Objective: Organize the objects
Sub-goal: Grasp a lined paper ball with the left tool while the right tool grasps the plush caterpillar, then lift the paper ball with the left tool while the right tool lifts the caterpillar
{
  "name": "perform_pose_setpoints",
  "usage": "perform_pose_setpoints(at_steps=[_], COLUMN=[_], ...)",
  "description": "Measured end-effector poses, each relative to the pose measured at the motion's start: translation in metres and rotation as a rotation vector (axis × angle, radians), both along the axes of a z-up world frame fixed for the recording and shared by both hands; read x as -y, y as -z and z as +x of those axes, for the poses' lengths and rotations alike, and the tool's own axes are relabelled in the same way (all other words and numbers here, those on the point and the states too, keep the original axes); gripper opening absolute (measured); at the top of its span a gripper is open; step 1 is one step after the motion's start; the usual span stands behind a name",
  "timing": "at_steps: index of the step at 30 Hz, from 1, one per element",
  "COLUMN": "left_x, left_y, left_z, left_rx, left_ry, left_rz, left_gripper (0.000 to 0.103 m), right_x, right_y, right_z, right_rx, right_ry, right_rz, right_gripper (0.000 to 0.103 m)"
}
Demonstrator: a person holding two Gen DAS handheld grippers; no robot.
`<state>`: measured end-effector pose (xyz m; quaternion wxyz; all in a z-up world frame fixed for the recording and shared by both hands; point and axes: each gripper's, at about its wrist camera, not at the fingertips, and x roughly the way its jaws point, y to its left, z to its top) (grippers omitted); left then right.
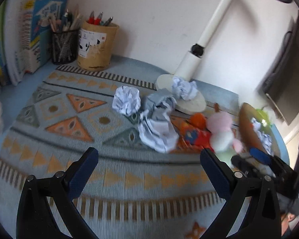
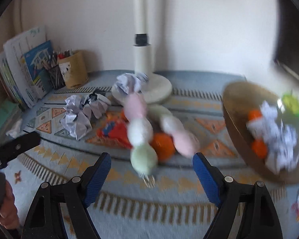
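Pom-pom string (image 2: 141,131) lies lengthwise, running away toward the lamp base (image 2: 159,89); right gripper (image 2: 151,164) jaws apart around its near end, left gripper (image 1: 149,159) apart, empty.

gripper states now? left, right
Left gripper: open, nothing between its fingers.
Right gripper: open, not gripping; pastel pom-pom toy in the gap.

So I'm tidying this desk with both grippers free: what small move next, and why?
Probably ease the right hand-held gripper forward over the pom-pom string: its jaws stand open and empty, the string lies loose just ahead, and the bowl beside it already holds paper.
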<state>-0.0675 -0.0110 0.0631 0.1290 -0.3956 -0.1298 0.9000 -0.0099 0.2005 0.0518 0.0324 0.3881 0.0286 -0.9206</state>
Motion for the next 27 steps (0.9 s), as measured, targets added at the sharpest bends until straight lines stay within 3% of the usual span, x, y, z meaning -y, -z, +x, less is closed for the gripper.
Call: perform_pose_setpoints(at_steps=[1, 2, 7, 9, 10, 12, 13, 15, 22, 25, 27], left_x=[-0.002, -0.005, -0.014, -0.021, -0.024, -0.028, -0.029, -0.028, -0.021, -0.026, -0.033], left_y=[0.004, 0.01, 0.023, 0.028, 0.03, 0.032, 0.03, 0.024, -0.01, -0.013, -0.006], left_z=[-0.009, -0.018, -0.041, -0.045, -0.047, -0.048, -0.046, -0.038, 0.031, 0.058, 0.067], left_rx=[0.009, 0.021, 0.034, 0.049, 0.056, 0.061, 0.046, 0.018, -0.053, -0.065, -0.053], left_ry=[-0.002, -0.005, -0.024, -0.005, 0.006, 0.028, 0.034, 0.039, 0.168, 0.232, 0.256], left_rz=[0.003, 0.006, 0.01, -0.005, -0.015, -0.022, -0.029, -0.049, 0.009, 0.026, 0.031], left_gripper=[0.102, 0.102, 0.096, 0.074, 0.068, 0.047, 0.047, 0.047, 0.047, 0.047, 0.047], right_x=[0.004, 0.008, 0.02, 0.03, 0.037, 0.048, 0.05, 0.045, -0.015, -0.043, -0.056], right_y=[0.004, 0.01, 0.024, 0.026, 0.027, 0.031, 0.031, 0.029, -0.008, 0.007, 0.025], right_z=[-0.005, -0.011, -0.018, -0.015, -0.014, -0.012, -0.012, -0.011, 0.048, 0.071, 0.08], right_rx=[0.003, -0.003, -0.066, -0.094, -0.104, -0.099, -0.103, -0.089, -0.01, 0.109, 0.169], right_ry=[0.005, 0.035, 0.05, 0.018, -0.011, -0.053, -0.059, -0.075, -0.106, -0.113, -0.095], right_rz=[0.008, 0.033, 0.114, 0.166, 0.2, 0.231, 0.25, 0.197, -0.252, -0.479, -0.546], right_gripper=[0.062, 0.057, 0.051, 0.043, 0.033, 0.029, 0.029, 0.029, 0.029, 0.029, 0.03])
